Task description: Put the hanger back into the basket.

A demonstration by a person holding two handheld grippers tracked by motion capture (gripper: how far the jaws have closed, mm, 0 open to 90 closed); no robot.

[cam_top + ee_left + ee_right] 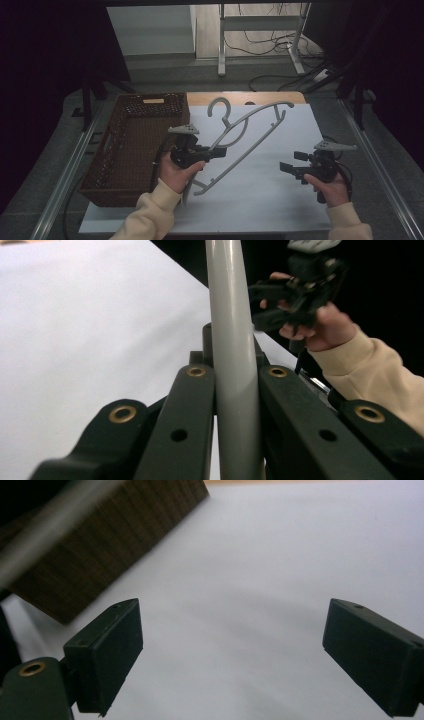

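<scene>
A grey plastic hanger [250,135] hangs tilted above the white sheet, its hook [220,107] toward the far side. My left gripper [220,152] is shut on one of its bars near the middle; in the left gripper view that grey bar [232,330] runs upright between the two black jaws of the left gripper [232,371], pressed on both sides. To the right, my right gripper [289,170] is held low over the sheet, apart from the hanger. Its jaws stand wide open in the right gripper view, with nothing between the right gripper [235,640] pads.
A brown wicker basket [135,145] stands on the table's left part, its dark wall [100,545] near the right gripper's view edge. The white sheet [280,200] covers the table. Metal rails [380,170] run along both sides. Desk legs and cables lie beyond the far edge.
</scene>
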